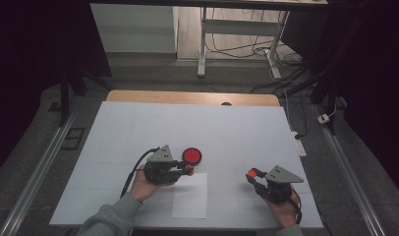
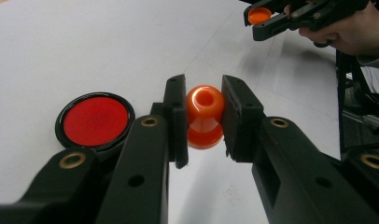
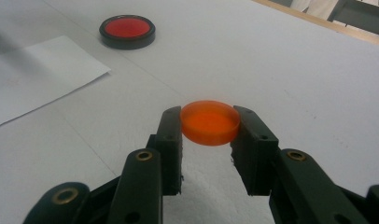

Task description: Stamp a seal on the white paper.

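White table [image 1: 138,128], a paper sheet [image 1: 190,196] and a red ink pad [image 2: 95,120] near the left gripper [image 2: 204,116]. That gripper is clamped on an orange stamp handle [image 2: 205,116]: small, rigid, likely light and slick; its narrow waist looks the surest hold. The right gripper [image 3: 210,123] pinches the orange cap [image 3: 210,122] by its rim. The handle's underside is hidden.

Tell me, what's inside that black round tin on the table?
The black round tin holds a flat red pad that fills it to the rim. Whatever lies beneath that red surface is covered.
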A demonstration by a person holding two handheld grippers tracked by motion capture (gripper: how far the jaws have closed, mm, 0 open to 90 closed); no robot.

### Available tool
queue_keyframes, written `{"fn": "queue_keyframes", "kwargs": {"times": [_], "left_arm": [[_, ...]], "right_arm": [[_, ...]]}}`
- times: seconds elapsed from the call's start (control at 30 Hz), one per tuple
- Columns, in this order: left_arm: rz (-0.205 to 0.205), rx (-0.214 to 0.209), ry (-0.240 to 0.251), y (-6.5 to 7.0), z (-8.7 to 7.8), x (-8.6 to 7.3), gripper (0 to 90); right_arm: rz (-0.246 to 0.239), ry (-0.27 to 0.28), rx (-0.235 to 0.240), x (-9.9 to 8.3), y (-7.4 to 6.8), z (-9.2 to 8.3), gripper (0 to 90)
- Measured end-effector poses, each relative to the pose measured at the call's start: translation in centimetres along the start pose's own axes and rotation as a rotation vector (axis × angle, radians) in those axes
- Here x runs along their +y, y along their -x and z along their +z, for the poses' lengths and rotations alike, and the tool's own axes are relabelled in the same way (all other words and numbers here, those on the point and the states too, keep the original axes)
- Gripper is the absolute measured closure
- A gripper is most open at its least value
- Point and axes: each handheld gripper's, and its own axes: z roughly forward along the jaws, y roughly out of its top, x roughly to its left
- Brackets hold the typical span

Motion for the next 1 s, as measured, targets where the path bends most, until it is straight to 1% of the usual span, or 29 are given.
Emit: {"fn": "queue_keyframes", "kwargs": {"times": [1.0], "left_arm": [[0.008, -0.01, -0.023, 0.55, 0.45, -0.33, 72.6]], "right_arm": [[-0.004, -0.003, 0.002, 0.02, -0.02, 0.15, 64.1]]}}
